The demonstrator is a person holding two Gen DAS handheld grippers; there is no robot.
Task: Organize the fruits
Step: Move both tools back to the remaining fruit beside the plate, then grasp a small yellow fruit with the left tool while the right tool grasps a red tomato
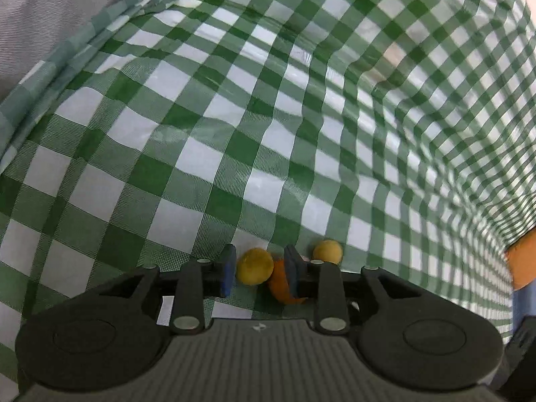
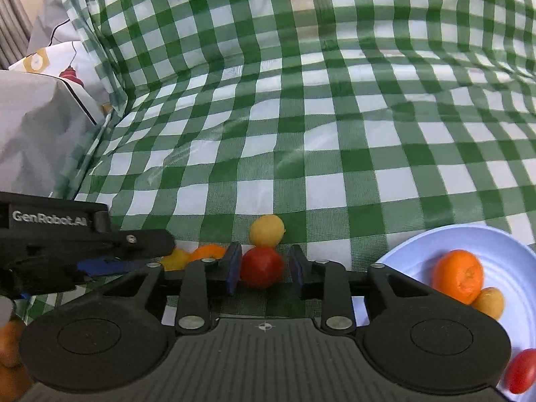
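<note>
Left wrist view: the left gripper (image 1: 258,273) has its jaws released around a yellow fruit (image 1: 254,265) on the green checked tabletop (image 1: 201,154). An orange fruit (image 1: 280,281) lies against the right jaw, and a second yellow fruit (image 1: 327,251) sits just beyond. To grasp cleanly, I would shift slightly left so only the yellow one is enclosed.

Right wrist view: the right gripper (image 2: 264,269) straddles a red fruit (image 2: 262,267), jaws released; the fruit sits close to the left jaw with a gap at the right. A yellow lemon-like fruit (image 2: 267,230) lies just behind. The pale blue plate (image 2: 502,244) at right already holds several fruits. Centre first, then clench gently.
</note>
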